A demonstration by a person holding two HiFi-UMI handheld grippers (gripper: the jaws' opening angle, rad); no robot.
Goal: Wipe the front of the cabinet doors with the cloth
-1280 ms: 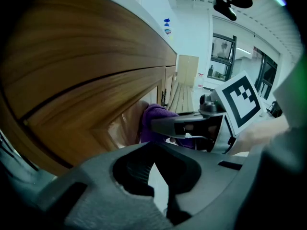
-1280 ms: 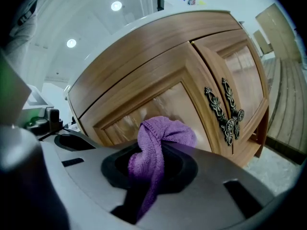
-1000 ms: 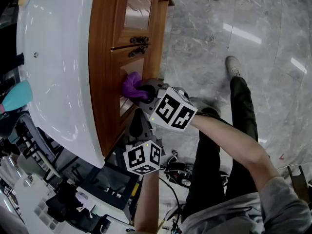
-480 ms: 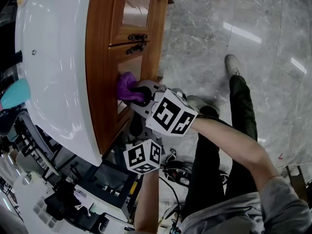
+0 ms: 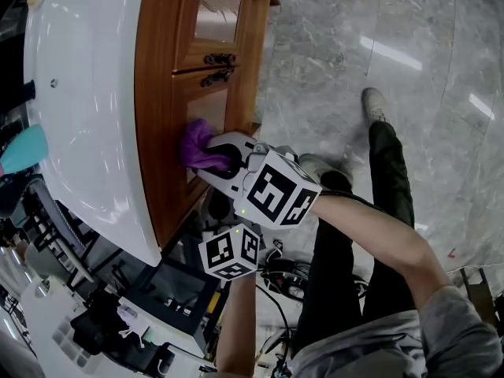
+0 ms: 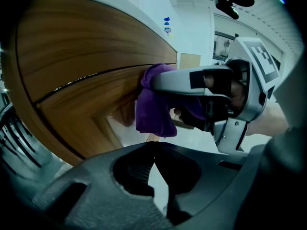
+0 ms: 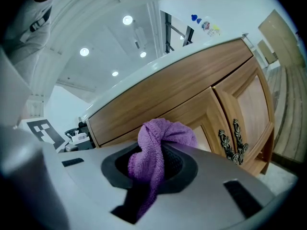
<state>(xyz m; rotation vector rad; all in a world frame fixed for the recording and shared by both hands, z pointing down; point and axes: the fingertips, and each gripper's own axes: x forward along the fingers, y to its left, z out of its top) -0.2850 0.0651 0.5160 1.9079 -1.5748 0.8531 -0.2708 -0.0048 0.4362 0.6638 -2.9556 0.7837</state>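
The floor (image 5: 378, 69) is grey shiny stone. A wooden cabinet (image 5: 157, 116) stands on it, with a smooth white top (image 5: 79, 93). I can see two cabinet doors (image 7: 240, 109) side by side. Where they meet there are two dark, curly metal handles (image 5: 220, 68).

The right gripper (image 5: 224, 157) is up against the cabinet. Its jaws are squeezed tight on a purple cloth (image 5: 197, 144). The cloth bunches out past the tips of the jaws and touches the wood of the near door. In the right gripper view the cloth (image 7: 160, 138) is a soft lump right at the jaw tips of the right gripper (image 7: 153, 162). A thin tail of it runs back down between the jaws. The handles (image 7: 230, 140) are off to the right of this gripper, near but not touching the cloth.

The left gripper (image 5: 224, 203) is just under the right one, a little away from the door. Its jaws are pressed together at the tips with nothing in them, as the left gripper (image 6: 153, 147) shows in its own view. In that view the right gripper (image 6: 192, 80) is up ahead, and the cloth (image 6: 153, 109) hangs from it against the wood.

Behind both grippers are the person's dark trouser leg (image 5: 394, 179) and a pale shoe (image 5: 376, 105) on the floor.
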